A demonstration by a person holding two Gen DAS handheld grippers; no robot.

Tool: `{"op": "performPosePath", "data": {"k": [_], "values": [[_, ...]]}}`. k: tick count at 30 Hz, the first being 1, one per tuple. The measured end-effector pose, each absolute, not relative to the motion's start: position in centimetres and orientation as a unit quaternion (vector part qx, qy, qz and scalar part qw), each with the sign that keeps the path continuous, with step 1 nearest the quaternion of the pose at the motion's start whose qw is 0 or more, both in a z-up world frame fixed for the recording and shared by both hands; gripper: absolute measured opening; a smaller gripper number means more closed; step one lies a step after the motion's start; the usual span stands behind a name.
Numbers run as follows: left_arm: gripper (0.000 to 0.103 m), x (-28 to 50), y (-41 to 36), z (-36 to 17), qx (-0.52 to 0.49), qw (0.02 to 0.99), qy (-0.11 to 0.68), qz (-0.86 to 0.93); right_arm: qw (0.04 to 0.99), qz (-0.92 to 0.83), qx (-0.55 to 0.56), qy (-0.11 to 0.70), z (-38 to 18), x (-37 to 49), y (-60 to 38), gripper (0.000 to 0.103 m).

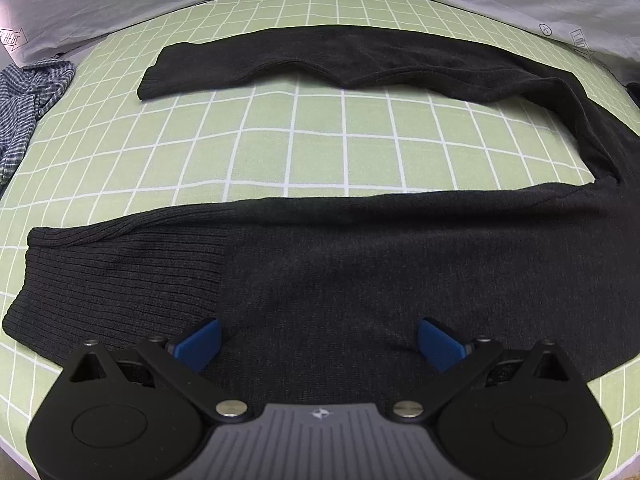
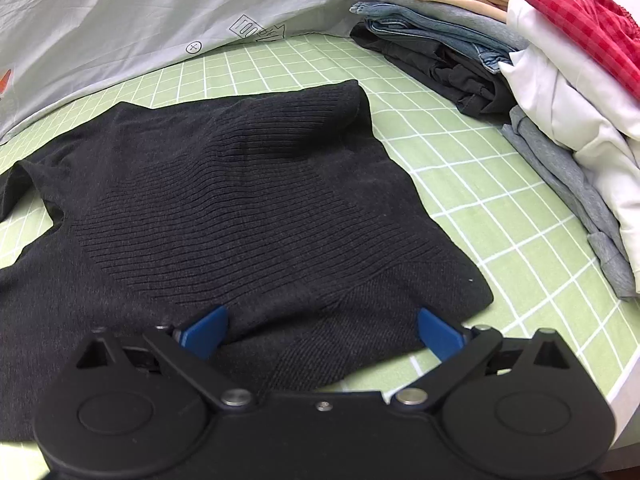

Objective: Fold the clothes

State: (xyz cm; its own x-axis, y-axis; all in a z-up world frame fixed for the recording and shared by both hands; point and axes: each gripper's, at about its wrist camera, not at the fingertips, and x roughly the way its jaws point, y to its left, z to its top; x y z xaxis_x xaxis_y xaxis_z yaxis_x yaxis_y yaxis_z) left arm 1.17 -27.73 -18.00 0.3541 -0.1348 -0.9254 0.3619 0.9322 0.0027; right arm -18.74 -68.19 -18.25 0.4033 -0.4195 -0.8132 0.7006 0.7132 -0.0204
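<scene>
A black knitted sweater (image 1: 360, 264) is laid flat on a bed that is covered with a green sheet (image 1: 320, 148) with a white grid pattern. In the left wrist view, the body of the sweater is seen across the lower half of the picture, with a ribbed band (image 1: 120, 276) at its left end. One sleeve (image 1: 320, 64) is stretched out along the far side, and a strip of the green sheet is seen between this sleeve and the body. The left tongs (image 1: 319, 342) are held wide apart over the near part of the sweater, and nothing is gripped between the blue pads (image 1: 200, 344).

In the right wrist view, the ribbed part of the sweater (image 2: 240, 208) is spread in front of the tongs, and its far corner is slightly raised and folded. The right tongs (image 2: 322, 334) are also held wide apart, low over the near edge of the sweater; whether the cloth is touched by the pads cannot be told.

At the far side of the bed a pale grey printed sheet (image 2: 140, 12) is seen. To the right, a pile of folded clothes (image 2: 520, 64) is placed on the green sheet, well apart from the sweater: jeans, grey, white and dark pieces, and a red checked piece (image 2: 584, 20) on top. In the left wrist view a blue checked garment (image 1: 28, 108) is lying crumpled at the left edge of the bed.
</scene>
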Motion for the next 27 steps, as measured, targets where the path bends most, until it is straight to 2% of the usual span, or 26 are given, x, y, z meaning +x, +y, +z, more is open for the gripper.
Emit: {"op": "performPosePath", "data": {"k": [7,12,16,22,27], "values": [[0.103,-0.6,-25.0,-17.5,0.082,0.812,0.55,-0.176,0.8,-0.351,0.181,0.452,-17.6,-18.5,-68.6,0.103],[0.103,1.5,-21.2,-15.9,0.03,0.83,0.539,-0.138,0.809,-0.377,0.163,0.42,-16.1,-16.9,-66.9,0.103],[0.103,4.9,-18.5,-14.7,0.009,0.844,0.526,-0.106,0.832,-0.381,0.163,0.368,-15.4,-14.9,-64.6,0.103],[0.103,11.9,-16.5,-13.9,-0.001,0.856,0.509,-0.091,0.819,-0.405,0.232,0.334,-17.3,-10.9,-62.6,0.103],[0.103,17.7,-17.0,-14.5,-0.007,0.862,0.498,-0.092,0.806,-0.437,0.211,0.338,-18.7,-8.4,-61.4,0.103]]}}
